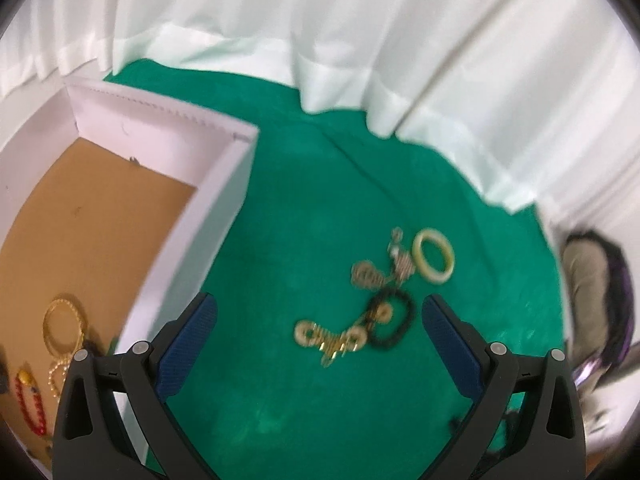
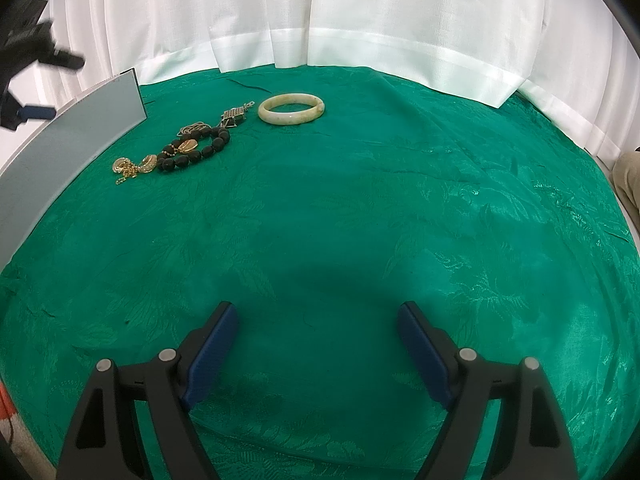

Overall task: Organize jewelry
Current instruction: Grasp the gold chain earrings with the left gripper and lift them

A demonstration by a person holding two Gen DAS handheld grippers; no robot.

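A: Our left gripper (image 1: pixel 320 344) hangs spread and empty above the black bead bracelet (image 1: pixel 390 322), which lies tangled with gold chains (image 1: pixel 330 338) beside the white box (image 1: pixel 224 196). We should pinch one bead cleanly.

B: Right gripper (image 2: pixel 318 344) also wide, empty. Green cloth (image 2: pixel 360 220), white curtain (image 2: pixel 400 12) behind; jade bangle (image 2: pixel 291 109) waits.

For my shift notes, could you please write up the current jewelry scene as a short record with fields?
surface: green cloth
box: white box, brown floor, left of the loose pieces
in box: gold bangles, red bead bracelet
on cloth: pale jade bangle, black bead bracelet, gold chain pieces
left gripper: open, empty, above the loose pieces
right gripper: open, empty, over bare cloth
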